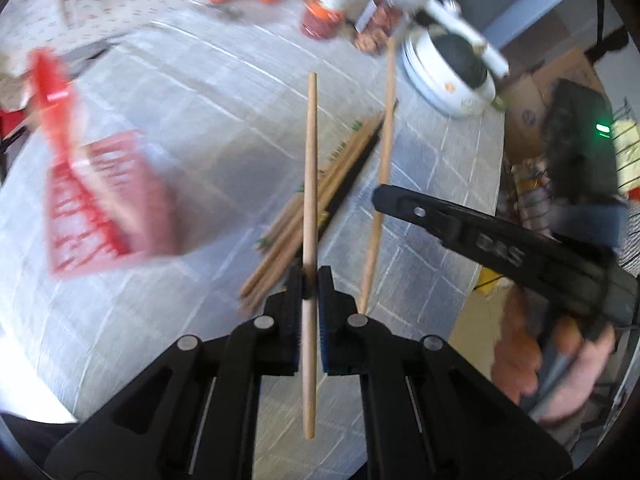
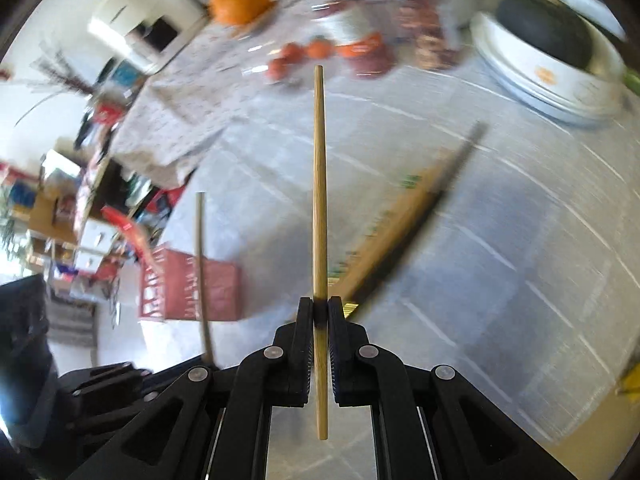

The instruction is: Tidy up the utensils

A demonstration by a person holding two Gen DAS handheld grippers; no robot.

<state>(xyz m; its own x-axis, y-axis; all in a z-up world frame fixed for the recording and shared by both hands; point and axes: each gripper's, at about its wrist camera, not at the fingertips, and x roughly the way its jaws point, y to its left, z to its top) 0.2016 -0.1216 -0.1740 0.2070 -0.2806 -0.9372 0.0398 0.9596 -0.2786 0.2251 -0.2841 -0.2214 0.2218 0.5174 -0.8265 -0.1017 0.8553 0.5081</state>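
My left gripper point(image 1: 310, 280) is shut on a wooden chopstick point(image 1: 311, 168) that points forward, held above the table. My right gripper point(image 2: 320, 308) is shut on another wooden chopstick point(image 2: 319, 184); it also shows in the left wrist view point(image 1: 382, 168), with the right gripper's body point(image 1: 500, 240) at the right. The left chopstick shows in the right wrist view point(image 2: 201, 264). A bundle of chopsticks point(image 1: 316, 200) lies on the table below both; it is blurred in the right wrist view point(image 2: 404, 220). A red slotted utensil basket point(image 1: 104, 204) stands to the left, and shows in the right wrist view point(image 2: 188, 284).
The grey checked tablecloth point(image 1: 200, 100) covers a round table. At the far side stand a white bowl with a dark object point(image 1: 452, 72), jars point(image 1: 324, 12) and orange fruit point(image 2: 242, 0). The table's edge point(image 1: 492, 220) runs along the right.
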